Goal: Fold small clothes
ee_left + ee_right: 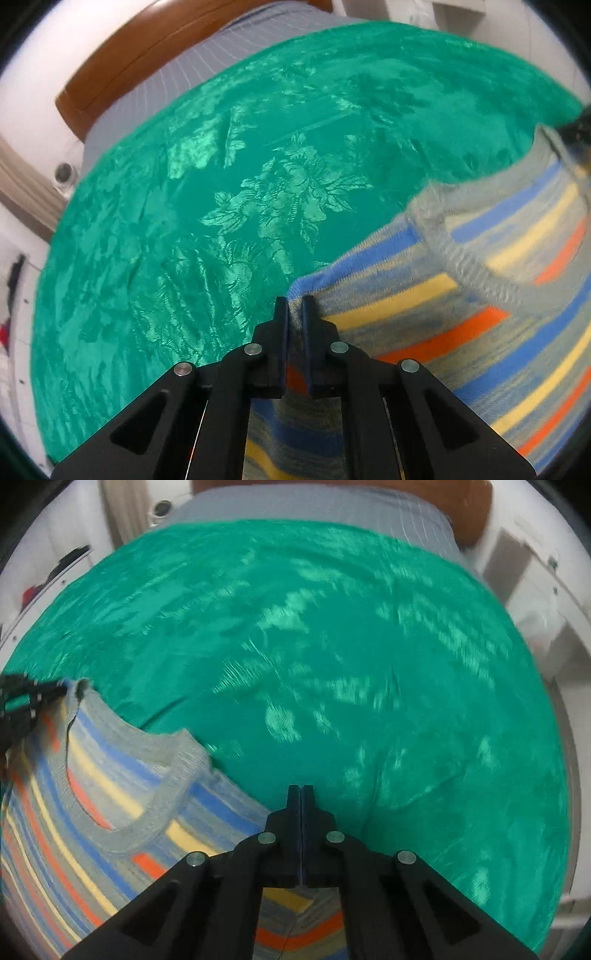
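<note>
**Striped sweater pinched at both shoulders over a green bedspread**

The striped sweater (480, 295) is a small knit one with blue, yellow and orange bands on grey, plus a grey ribbed collar (147, 834). It sits at the near edge of a shiny green bedspread (221, 184) with a leafy pattern, and both cameras show the neck opening facing up. Parts of it are blurry, so how much is lifted off the bed is hard to say.

The left hand-held gripper (294, 301) has its fingers drawn in narrow with a corner of the sweater's edge clamped between them. The right hand-held gripper (300, 788) looks fully pressed together, with striped fabric showing right under its fingers, so it's pinching the sweater on that side too. In the right wrist view the left gripper shows up at the far left, by the other side of the collar.

Past the bedspread there's a grey striped sheet (207, 74), then a brown wooden headboard (122, 62) against a white wall.
</note>
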The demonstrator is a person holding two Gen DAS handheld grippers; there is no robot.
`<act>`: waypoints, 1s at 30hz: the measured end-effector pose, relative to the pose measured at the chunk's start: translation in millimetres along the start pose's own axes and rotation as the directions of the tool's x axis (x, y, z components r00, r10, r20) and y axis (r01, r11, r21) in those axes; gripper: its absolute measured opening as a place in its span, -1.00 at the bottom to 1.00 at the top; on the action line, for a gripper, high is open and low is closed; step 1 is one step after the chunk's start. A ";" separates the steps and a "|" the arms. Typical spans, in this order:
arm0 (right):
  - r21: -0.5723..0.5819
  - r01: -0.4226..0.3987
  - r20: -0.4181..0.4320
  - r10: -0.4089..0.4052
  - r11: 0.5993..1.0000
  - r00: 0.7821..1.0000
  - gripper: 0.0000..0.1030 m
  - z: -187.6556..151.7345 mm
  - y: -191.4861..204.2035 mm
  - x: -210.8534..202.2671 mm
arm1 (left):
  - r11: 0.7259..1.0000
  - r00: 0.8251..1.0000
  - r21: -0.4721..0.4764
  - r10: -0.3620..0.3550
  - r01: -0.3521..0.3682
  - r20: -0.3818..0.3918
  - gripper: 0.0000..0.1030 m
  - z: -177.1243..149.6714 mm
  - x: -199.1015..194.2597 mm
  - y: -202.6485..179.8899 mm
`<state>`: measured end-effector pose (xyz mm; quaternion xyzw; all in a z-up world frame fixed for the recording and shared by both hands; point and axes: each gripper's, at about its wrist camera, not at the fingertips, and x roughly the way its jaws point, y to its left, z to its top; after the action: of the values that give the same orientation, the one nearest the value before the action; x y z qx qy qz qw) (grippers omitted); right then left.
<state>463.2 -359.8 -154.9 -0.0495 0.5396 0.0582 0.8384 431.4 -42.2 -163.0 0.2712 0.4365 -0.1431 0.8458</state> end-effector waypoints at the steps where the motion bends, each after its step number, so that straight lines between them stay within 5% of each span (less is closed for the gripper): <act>1: 0.013 0.002 0.001 -0.002 1.000 1.000 -1.00 -3.3 -1.8 -0.4 | 1.000 1.000 -0.011 0.000 0.000 -0.002 -0.70 -0.9 -2.9 0.0; 3: 0.073 -0.023 0.036 0.021 0.997 0.999 -0.74 -11.0 -12.4 -14.0 | 0.998 1.000 -0.058 -0.005 0.005 0.002 -0.20 -4.7 -17.1 7.2; 5: 0.140 -0.065 0.084 0.054 0.988 0.995 -0.08 -24.8 -25.7 -37.4 | 0.995 0.999 -0.102 0.010 -0.006 0.037 0.19 -10.8 -38.2 18.9; 6: 0.164 -0.084 0.124 0.064 0.983 0.990 0.33 -36.6 -33.1 -54.9 | 0.992 0.999 -0.125 0.004 0.003 0.053 0.29 -15.2 -49.9 24.0; 7: 0.173 -0.086 0.154 0.059 0.981 0.986 0.43 -46.2 -35.4 -67.7 | 0.989 0.998 -0.149 -0.009 0.018 0.064 0.29 -23.1 -64.6 28.6; 11: 0.234 -0.119 0.228 0.064 0.965 0.972 0.43 -110.1 -59.6 -127.0 | 0.975 0.996 -0.213 -0.050 0.065 0.075 0.44 -76.5 -138.6 42.1; 19: 0.398 -0.129 0.243 0.031 0.908 0.969 0.43 -280.8 -89.8 -198.8 | 0.966 0.996 -0.255 0.059 -0.040 0.067 0.99 -178.0 -247.6 32.5; 23: 0.443 -0.147 0.226 0.048 0.884 0.973 0.43 -344.2 -65.6 -190.4 | 0.937 0.999 -0.349 0.031 -0.015 0.042 0.99 -224.6 -225.0 4.2; 28: 0.439 -0.026 0.192 -0.066 0.898 0.979 0.43 -391.9 -27.2 -169.1 | 0.913 0.996 -0.398 0.081 -0.087 -0.032 0.98 -281.4 -176.9 -31.4; 30: 0.410 0.021 0.209 -0.116 0.912 0.971 0.47 -405.4 -15.1 -165.5 | 0.889 0.996 -0.452 0.092 -0.072 0.022 0.99 -296.3 -176.0 -32.1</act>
<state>32.9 -441.1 -171.3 0.1132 0.4376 -0.0789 0.8885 118.5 105.6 -169.8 0.0829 0.4279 -0.0079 0.9000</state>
